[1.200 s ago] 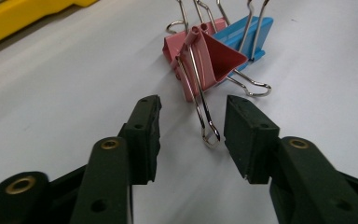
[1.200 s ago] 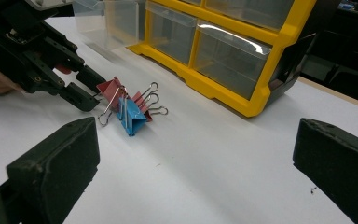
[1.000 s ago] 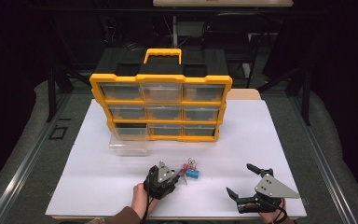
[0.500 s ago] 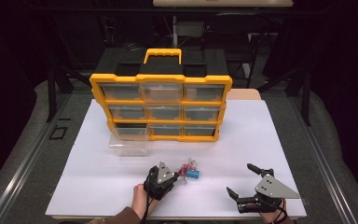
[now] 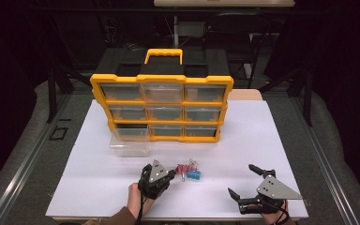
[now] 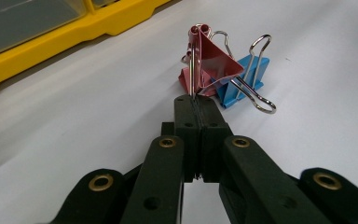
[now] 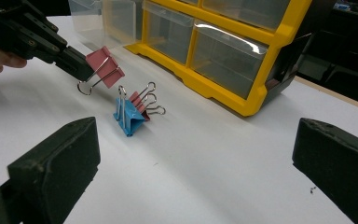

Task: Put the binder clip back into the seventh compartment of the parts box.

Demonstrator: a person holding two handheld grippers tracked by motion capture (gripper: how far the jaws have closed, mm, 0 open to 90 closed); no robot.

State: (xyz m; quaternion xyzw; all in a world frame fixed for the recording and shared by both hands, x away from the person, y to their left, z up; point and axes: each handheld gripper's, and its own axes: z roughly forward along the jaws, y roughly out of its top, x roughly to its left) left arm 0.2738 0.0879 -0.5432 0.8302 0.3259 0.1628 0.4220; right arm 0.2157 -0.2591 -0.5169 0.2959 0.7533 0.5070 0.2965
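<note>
Since a second ago my left gripper (image 6: pixel 196 105) has just closed onto the wire handle of a pink binder clip (image 6: pixel 214 65), lifted near the tabletop's front edge. That thin wire could slip out. My right gripper (image 5: pixel 248 183) waits wide open.

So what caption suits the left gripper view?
Left gripper shut on a pink binder clip, blue clip behind.
</note>
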